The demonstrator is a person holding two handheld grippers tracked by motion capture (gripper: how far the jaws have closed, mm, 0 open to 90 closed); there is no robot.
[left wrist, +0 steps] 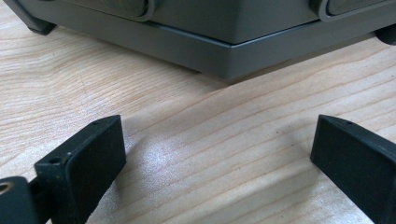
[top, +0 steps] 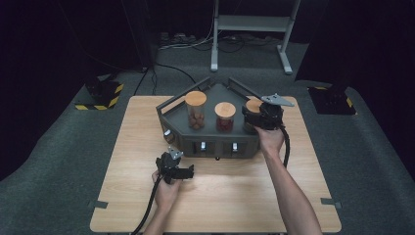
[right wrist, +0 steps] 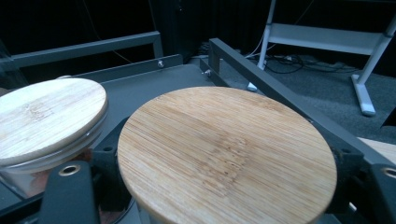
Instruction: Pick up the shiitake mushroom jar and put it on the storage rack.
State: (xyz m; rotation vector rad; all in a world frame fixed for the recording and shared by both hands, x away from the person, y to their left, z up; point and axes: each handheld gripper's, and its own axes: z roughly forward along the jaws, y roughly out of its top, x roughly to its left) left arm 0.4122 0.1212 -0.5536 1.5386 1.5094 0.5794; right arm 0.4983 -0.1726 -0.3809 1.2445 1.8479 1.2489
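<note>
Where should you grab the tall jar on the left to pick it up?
Grip the tall jar around its glass wall just below the wooden lid, probably coming level from the table's front. It stands upright and round, and the rack's rail blocks the back. The left gripper, open, is free.

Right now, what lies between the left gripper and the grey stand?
Bare wooden table. The left gripper view shows open jaws of the left gripper facing the grey stand across it.

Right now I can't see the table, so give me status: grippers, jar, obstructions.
Right gripper shut on right jar on grey stand. Left gripper open over bare table. Middle jar close beside.
</note>
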